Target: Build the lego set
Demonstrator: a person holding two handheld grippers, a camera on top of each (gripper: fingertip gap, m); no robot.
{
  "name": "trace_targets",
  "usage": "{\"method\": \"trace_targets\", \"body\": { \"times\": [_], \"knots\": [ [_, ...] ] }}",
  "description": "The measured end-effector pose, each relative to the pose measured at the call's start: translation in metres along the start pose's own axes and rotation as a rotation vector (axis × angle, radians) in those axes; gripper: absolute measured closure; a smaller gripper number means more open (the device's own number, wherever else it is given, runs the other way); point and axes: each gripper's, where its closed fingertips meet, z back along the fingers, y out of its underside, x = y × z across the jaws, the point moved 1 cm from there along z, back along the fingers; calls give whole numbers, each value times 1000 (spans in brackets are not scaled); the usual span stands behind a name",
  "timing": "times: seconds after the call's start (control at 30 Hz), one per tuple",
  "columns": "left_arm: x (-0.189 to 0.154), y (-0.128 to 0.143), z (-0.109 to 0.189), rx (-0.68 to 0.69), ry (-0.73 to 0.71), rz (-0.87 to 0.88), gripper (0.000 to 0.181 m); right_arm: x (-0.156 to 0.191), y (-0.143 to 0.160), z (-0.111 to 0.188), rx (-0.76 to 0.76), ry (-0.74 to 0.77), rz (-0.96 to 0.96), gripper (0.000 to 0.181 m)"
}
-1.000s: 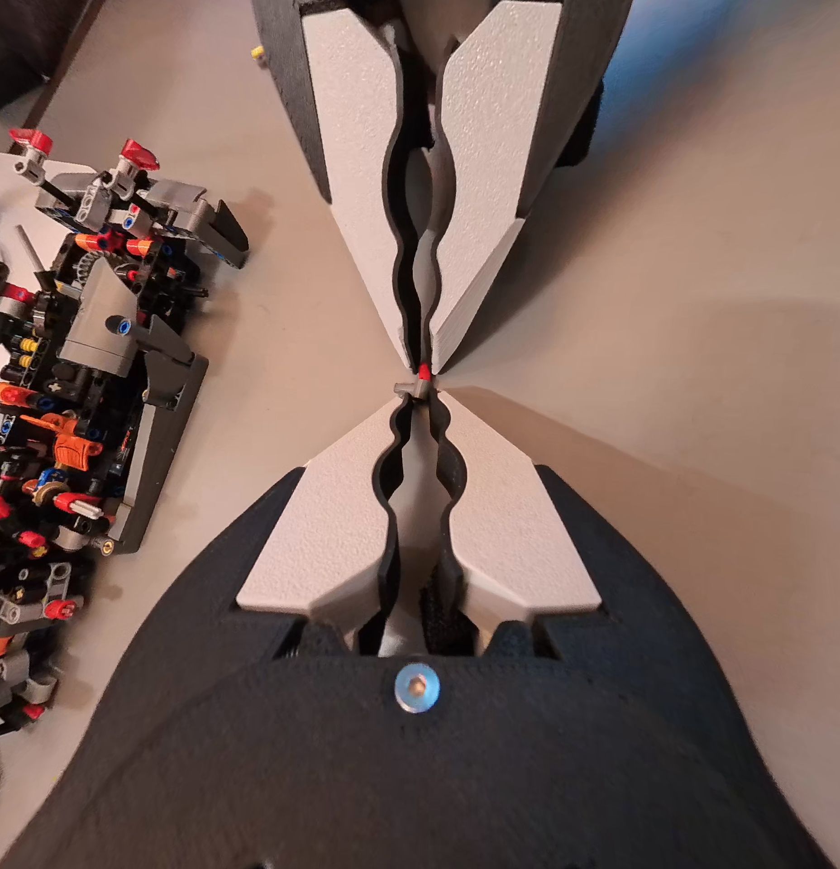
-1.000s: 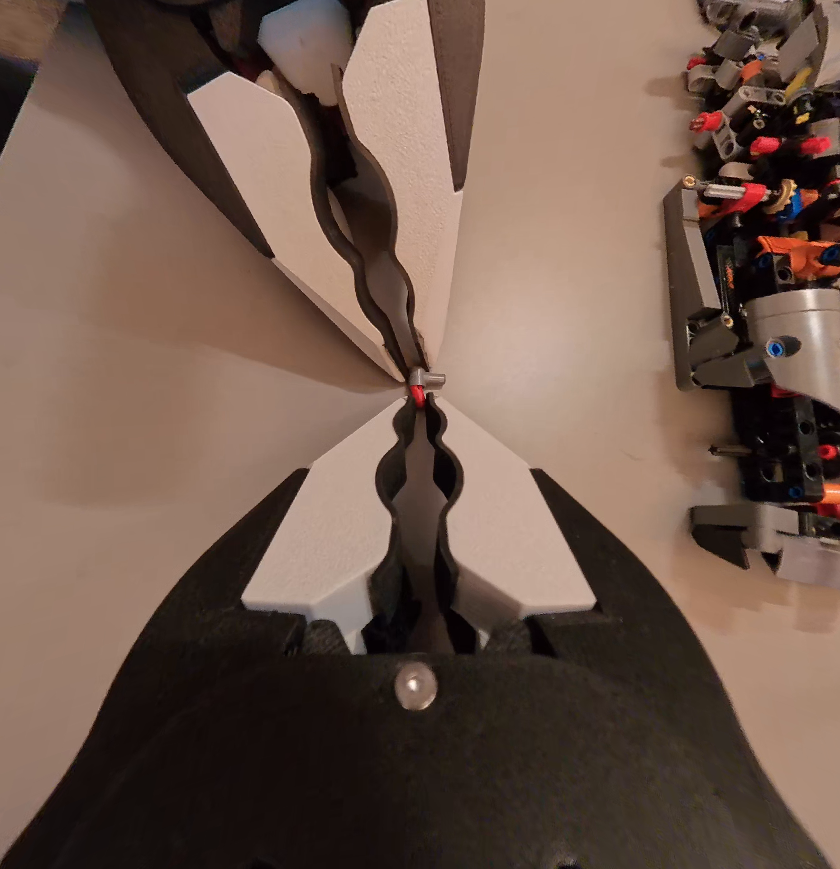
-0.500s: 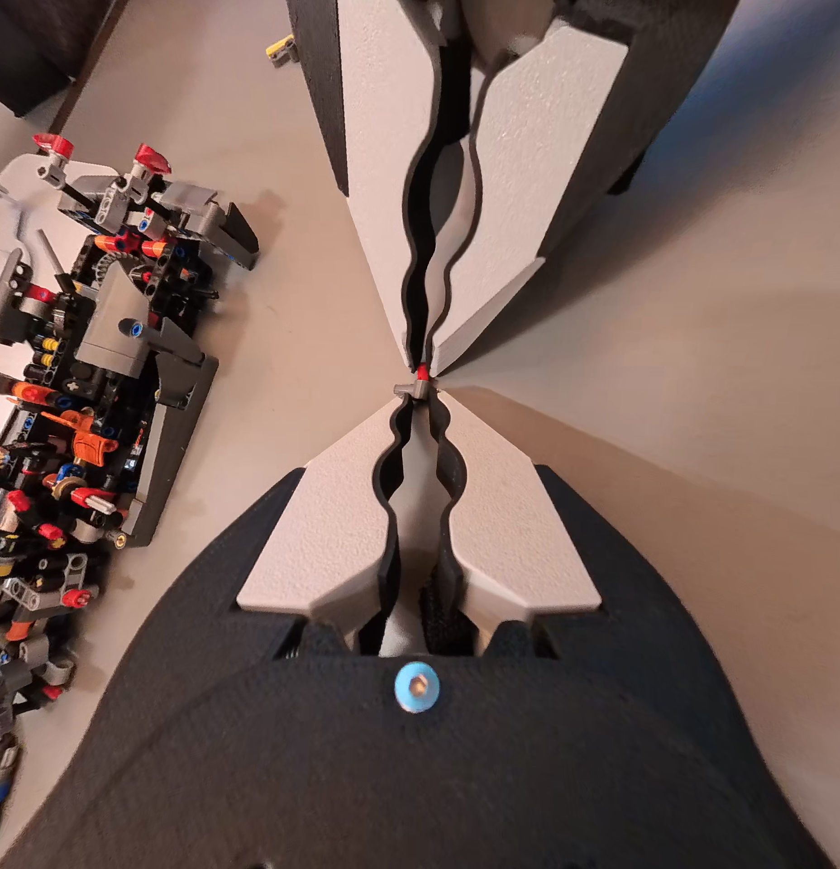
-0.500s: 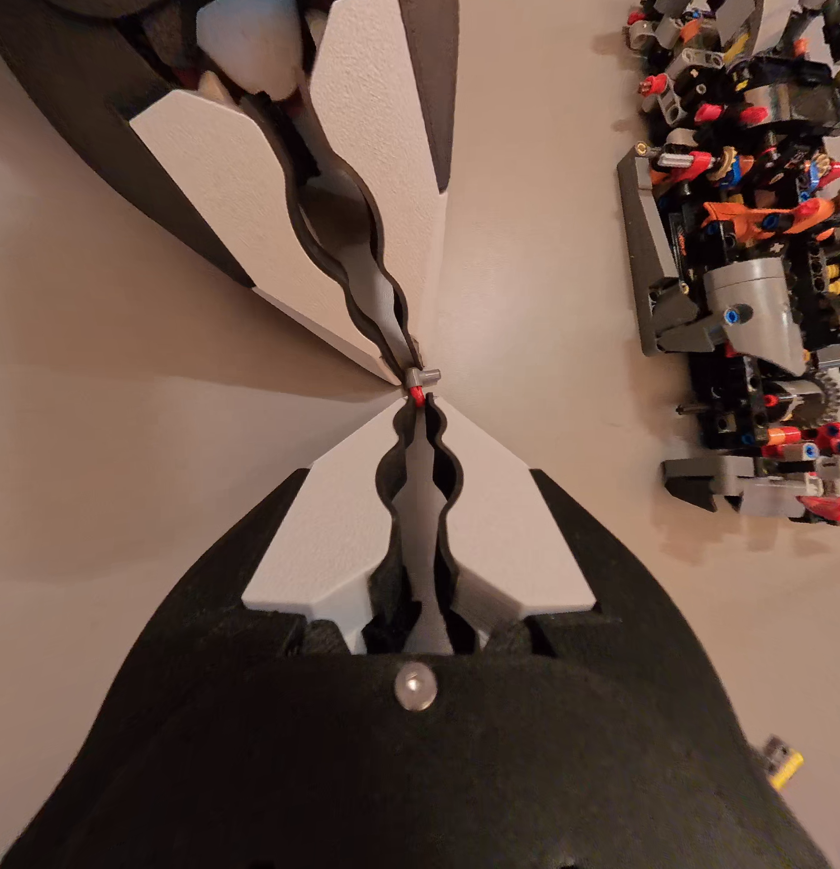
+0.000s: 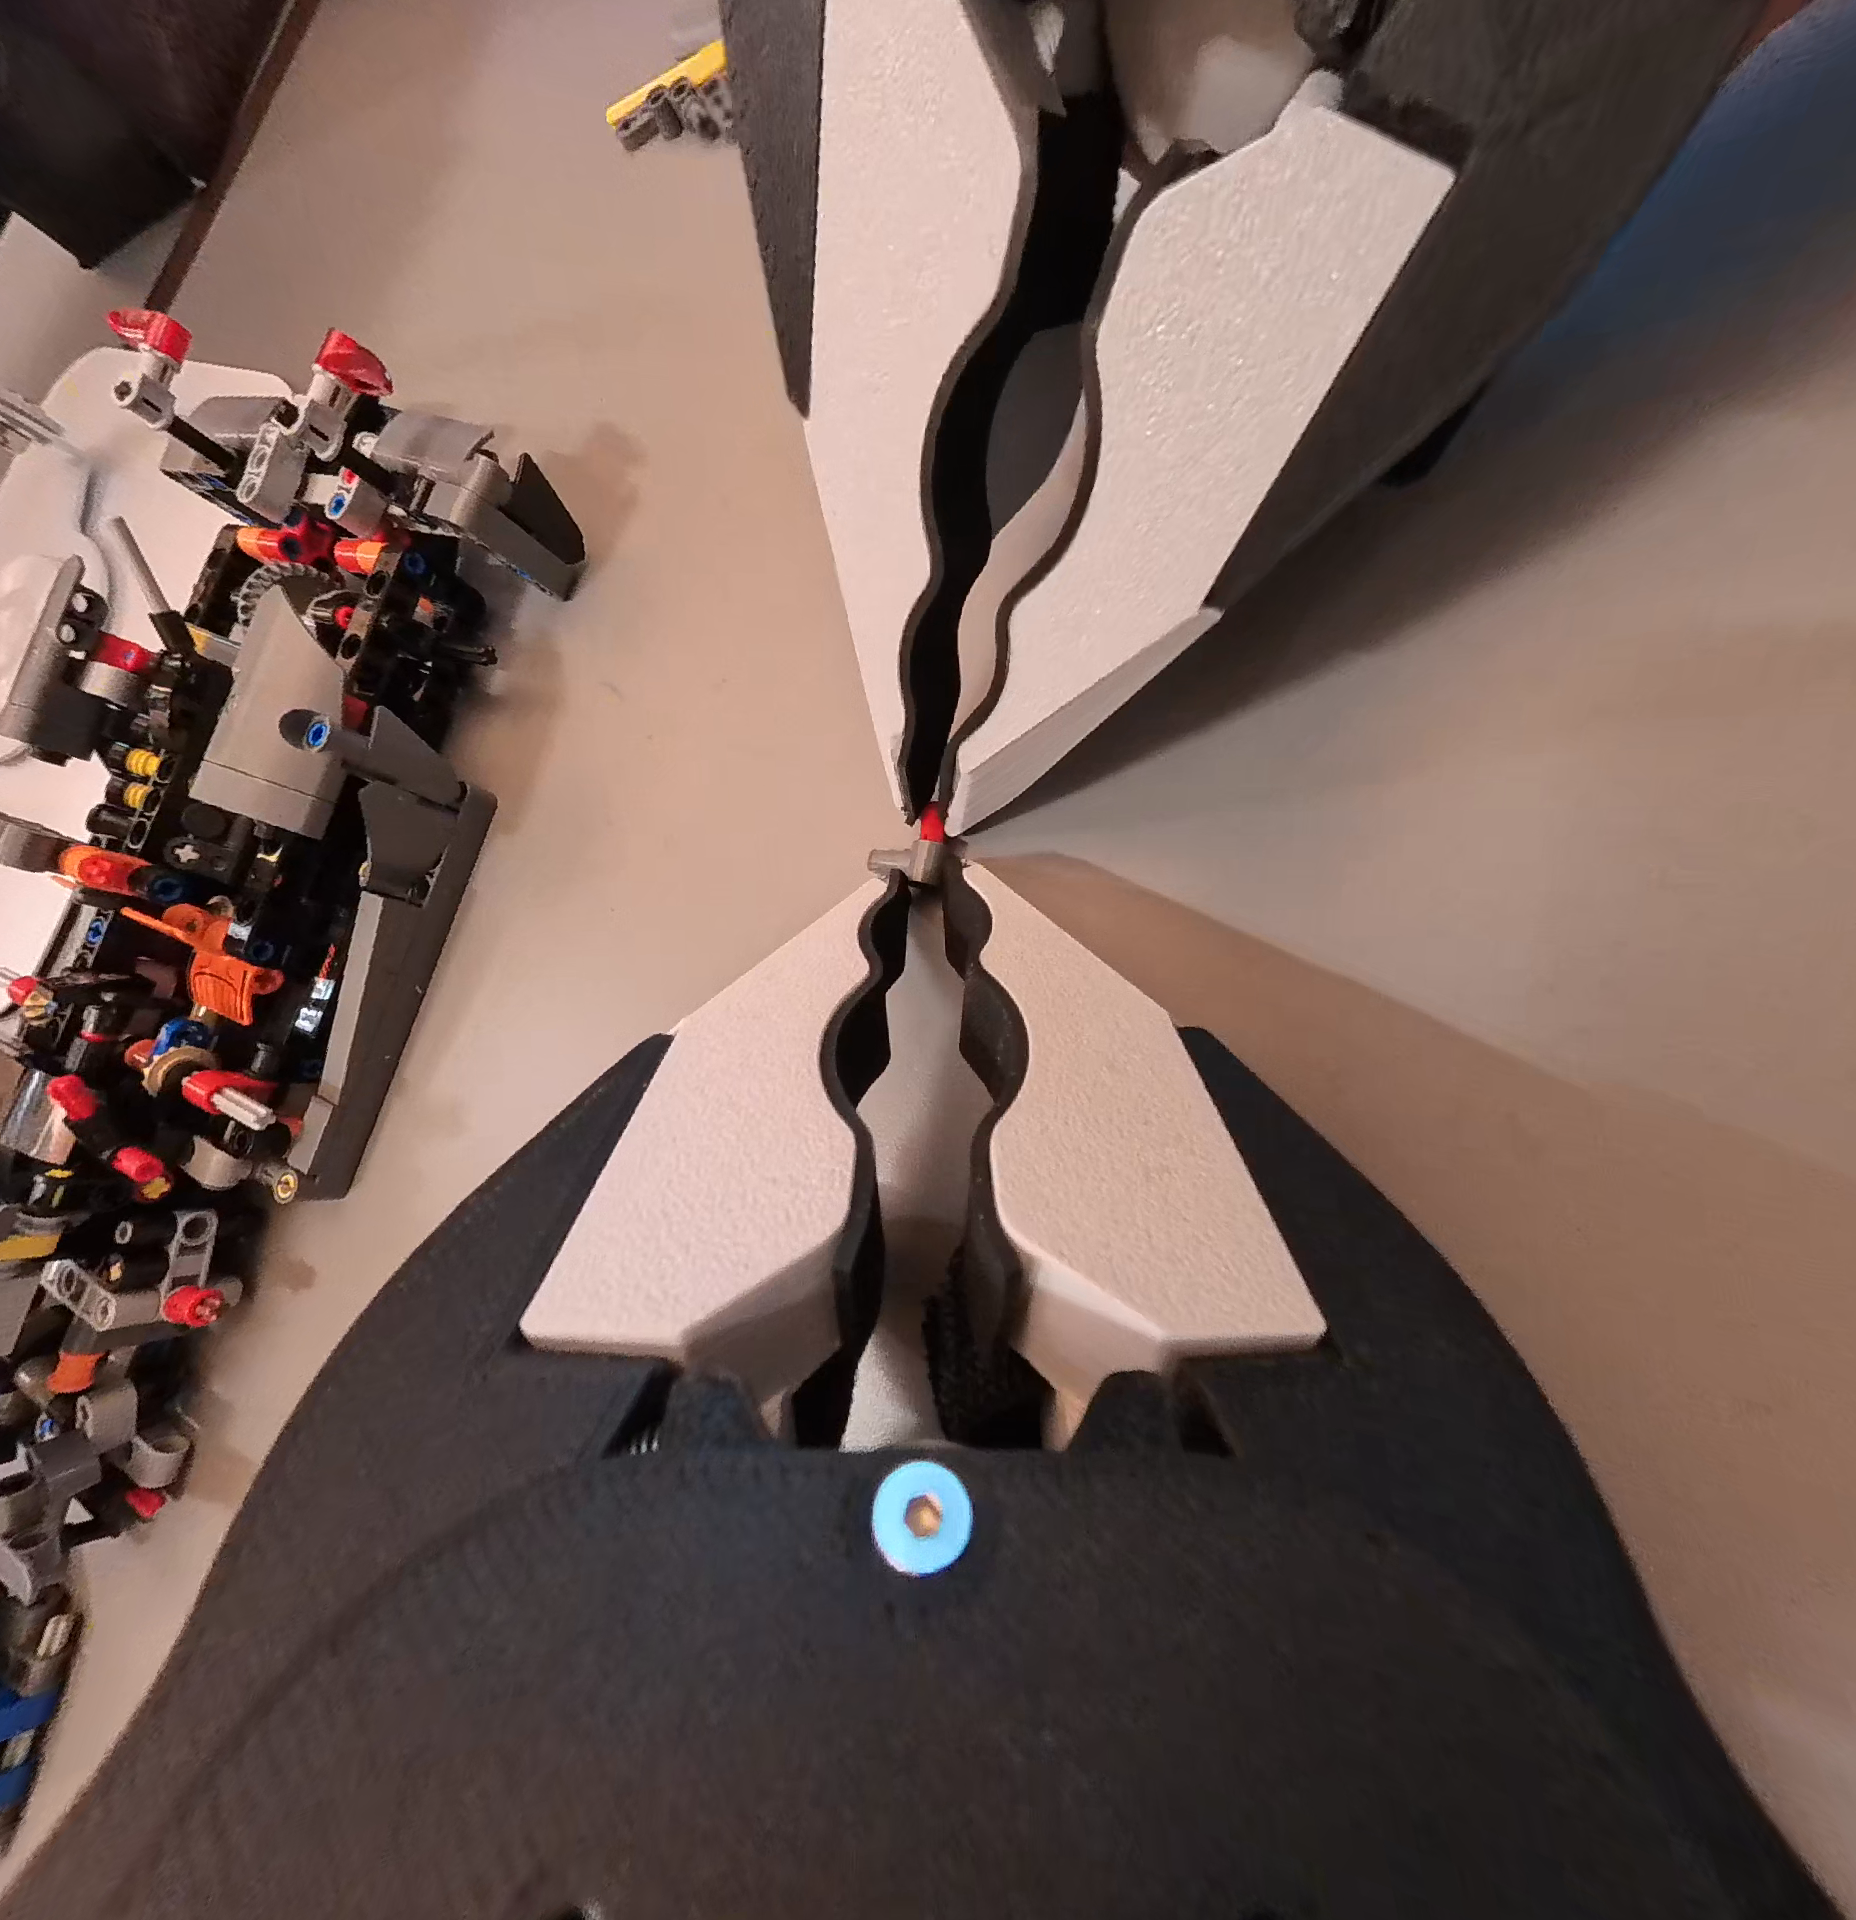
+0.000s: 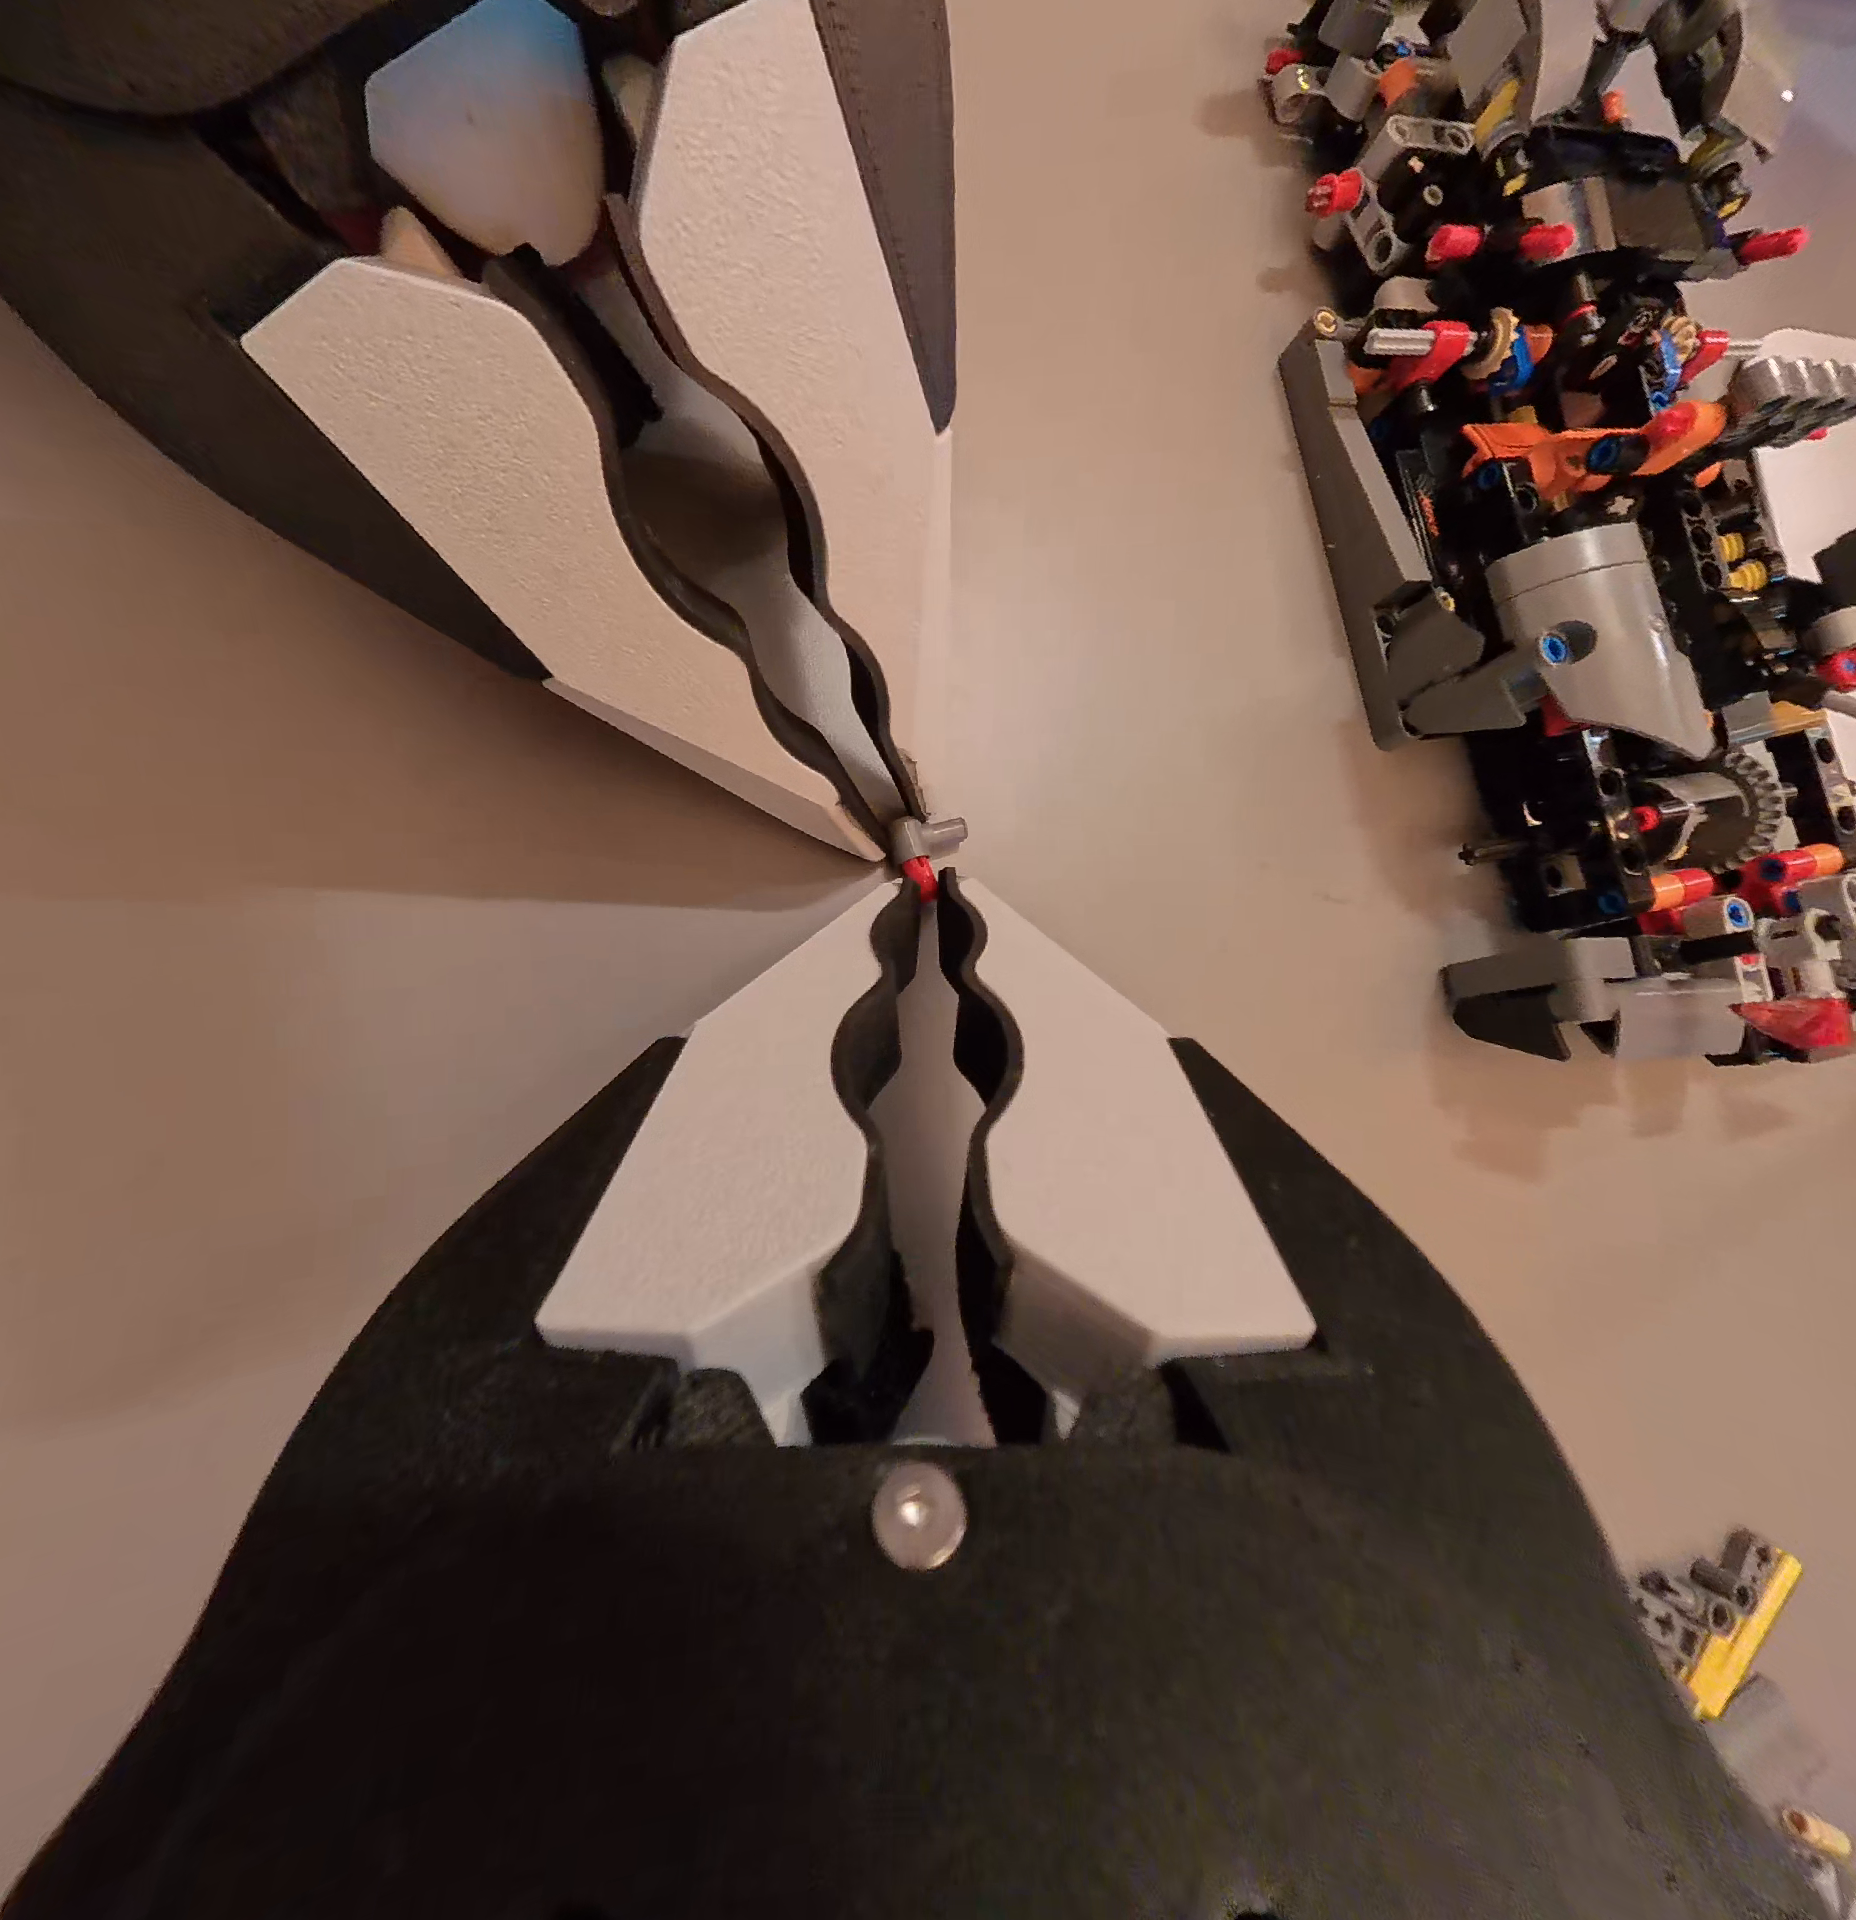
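My left gripper (image 5: 922,891) is shut on a small grey connector (image 5: 911,860). My right gripper (image 6: 929,899) is shut on a short red pin (image 6: 916,873). The two grippers meet tip to tip above the table, and the red pin (image 5: 932,826) sits in the grey connector (image 6: 926,833). In the left wrist view the right gripper (image 5: 939,805) comes in from the top. In the right wrist view the left gripper (image 6: 898,816) comes in from the upper left. The half-built lego model (image 5: 238,790), black and grey with red and orange parts, lies on the table (image 5: 1475,831).
The model lies to the right in the right wrist view (image 6: 1630,644). Loose yellow and grey pieces lie at the table's far side (image 5: 675,94) and near the right gripper's body (image 6: 1724,1631). A white sheet (image 5: 30,540) lies under the model's far edge. Only a small space, under 4 cm, lies between the two pairs of fingers.
Both grippers stay shut and joined at the pin and connector. The pair has shifted and turned over the table: the model has slid toward the centre in both views, and the yellow pieces have come into view.
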Motion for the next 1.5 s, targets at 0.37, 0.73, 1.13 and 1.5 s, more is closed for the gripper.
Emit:
{"method": "trace_targets", "body": {
  "times": [0.37, 0.73, 1.13, 1.5],
  "knots": [
    [1, -1, -1, -3, -10, 0, 176, 1, -2, -1, 6, 85, 19, 180],
    [3, -1, -2, -18, 18, 13, 176, -2, -3, -3, -101, -119, -82, 178],
    [-1, -7, -3, 6, -14, 99, 168, 5, 5, 5, -18, -44, -261, 166],
    [-7, 4, 7, -12, 98, 142, 169, 13, -1, 10, -55, -90, -254, 164]
  ]
}}
